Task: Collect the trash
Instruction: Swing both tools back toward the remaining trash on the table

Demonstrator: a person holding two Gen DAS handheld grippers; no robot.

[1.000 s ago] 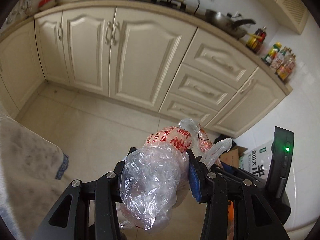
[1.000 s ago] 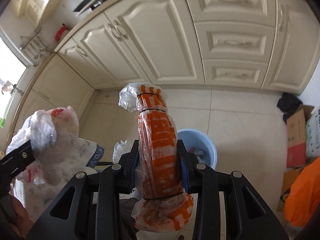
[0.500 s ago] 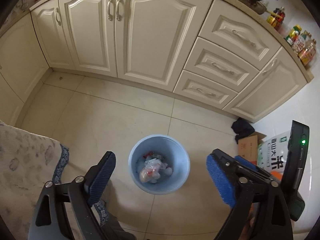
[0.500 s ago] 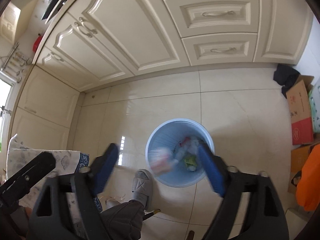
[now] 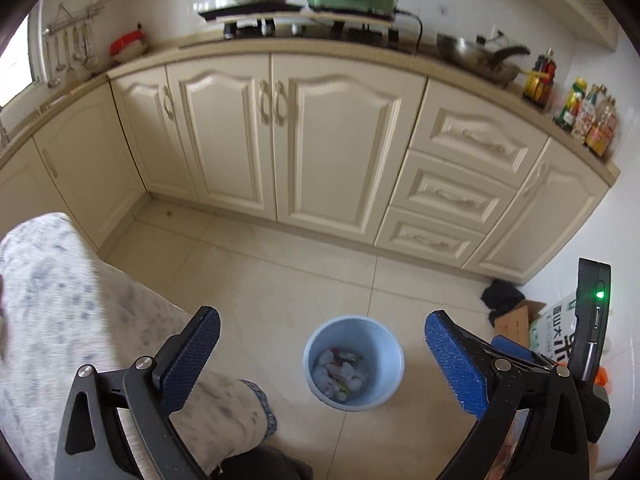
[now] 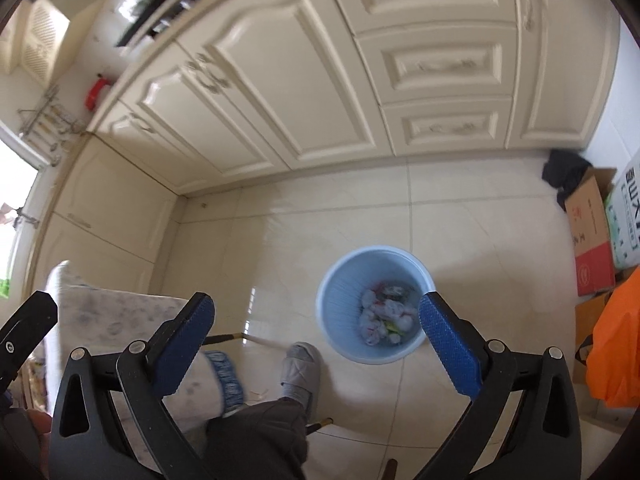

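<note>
A light blue bin [image 5: 353, 363] stands on the tiled floor, seen from above between the fingers of my left gripper [image 5: 320, 354]. It holds crumpled plastic bags [image 5: 341, 373] and other trash. The left gripper is wide open and empty, high above the bin. In the right wrist view the bin [image 6: 340, 296] lies just left of the right finger, with the bags [image 6: 383, 318] inside. My right gripper [image 6: 316, 334] is wide open and empty, also well above the floor.
Cream cabinets [image 5: 280, 140] run along the back wall. A cloth-covered table [image 5: 60, 320] is at the left. Cardboard boxes [image 6: 592, 240] and an orange bag [image 6: 616, 340] sit at the right. The person's grey slipper [image 6: 300, 368] is beside the bin.
Both grippers opened and dropped their plastic bags into the bin. Since then both views have tilted up and drawn back; the bin looks smaller.
</note>
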